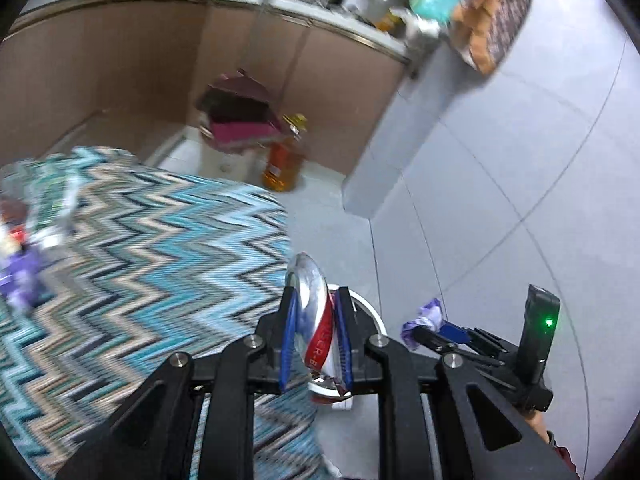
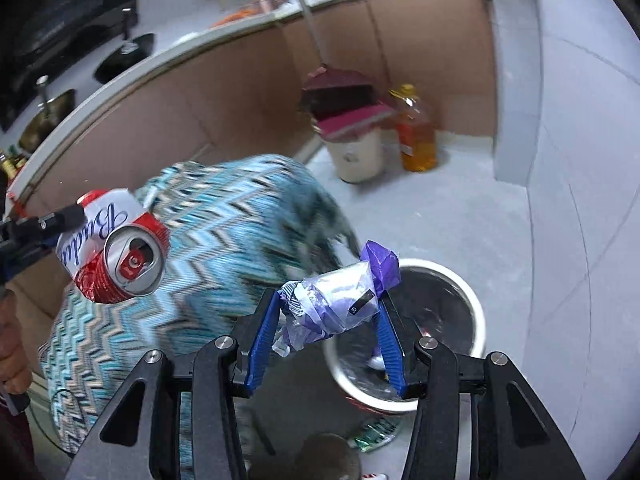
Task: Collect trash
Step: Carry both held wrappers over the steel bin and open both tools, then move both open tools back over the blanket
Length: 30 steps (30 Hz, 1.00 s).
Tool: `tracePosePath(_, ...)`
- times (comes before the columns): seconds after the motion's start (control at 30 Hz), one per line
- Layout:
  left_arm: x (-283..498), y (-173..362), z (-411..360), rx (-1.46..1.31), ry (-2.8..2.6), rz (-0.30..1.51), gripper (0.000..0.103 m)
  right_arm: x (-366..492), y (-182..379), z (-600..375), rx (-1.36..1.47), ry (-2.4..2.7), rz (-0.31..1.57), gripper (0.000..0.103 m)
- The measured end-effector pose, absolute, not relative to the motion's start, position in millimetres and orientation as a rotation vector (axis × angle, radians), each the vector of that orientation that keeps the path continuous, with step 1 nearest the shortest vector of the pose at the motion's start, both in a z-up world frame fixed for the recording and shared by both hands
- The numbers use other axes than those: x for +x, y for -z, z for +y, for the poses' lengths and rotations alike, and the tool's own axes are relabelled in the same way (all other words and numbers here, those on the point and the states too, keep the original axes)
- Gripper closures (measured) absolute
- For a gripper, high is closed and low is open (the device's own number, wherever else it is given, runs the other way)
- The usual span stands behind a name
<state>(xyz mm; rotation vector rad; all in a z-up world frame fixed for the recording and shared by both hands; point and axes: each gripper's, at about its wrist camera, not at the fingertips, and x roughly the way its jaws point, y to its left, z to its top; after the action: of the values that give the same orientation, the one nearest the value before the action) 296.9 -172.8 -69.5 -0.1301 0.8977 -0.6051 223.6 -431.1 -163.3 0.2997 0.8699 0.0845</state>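
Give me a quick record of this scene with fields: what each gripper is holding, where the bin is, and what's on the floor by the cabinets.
left gripper: shut on crushed red and white can
right gripper: shut on crumpled purple and silver wrapper
bin: white-rimmed, open, on the floor just beyond the wrapper
table: zigzag blue cloth, more litter at its far left, blurred
by the cabinets: cream lidded pail, amber oil bottle

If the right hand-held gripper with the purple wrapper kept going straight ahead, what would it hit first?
Probably the round white-rimmed trash bin with the dark liner: it lies just beyond the right hand-held gripper and its crumpled purple-and-silver wrapper. Depth is hard to judge here.
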Motion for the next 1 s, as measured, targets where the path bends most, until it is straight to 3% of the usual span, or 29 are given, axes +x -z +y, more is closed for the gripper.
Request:
tracePosePath(0.43, 351, 156, -307, 0.003, 0.62, 1.056, 0.083, 267, 238, -477, 0.314, -0.006, 1.005, 0.053)
tracePosePath(0.47, 354, 161, -310, -0.001, 0.617, 1.066, 0.081, 269, 242, -478, 0.312, 0.001, 1.01, 0.052)
tracePosePath(0.53, 357, 165, -312, -0.013, 0.61, 1.071, 0.059, 271, 248, -480, 0.318, 0.01, 1.018, 0.05)
tracePosePath(0.6, 358, 166, -312, -0.025, 0.609, 1.062, 0.054, 273, 253, -482, 0.326, 0.023, 1.021, 0.048)
tracePosePath(1.0, 332, 121, -256, -0.019, 0.577, 0.935, 0.054, 250, 217, -479, 0.323, 0.039, 0.961, 0.047)
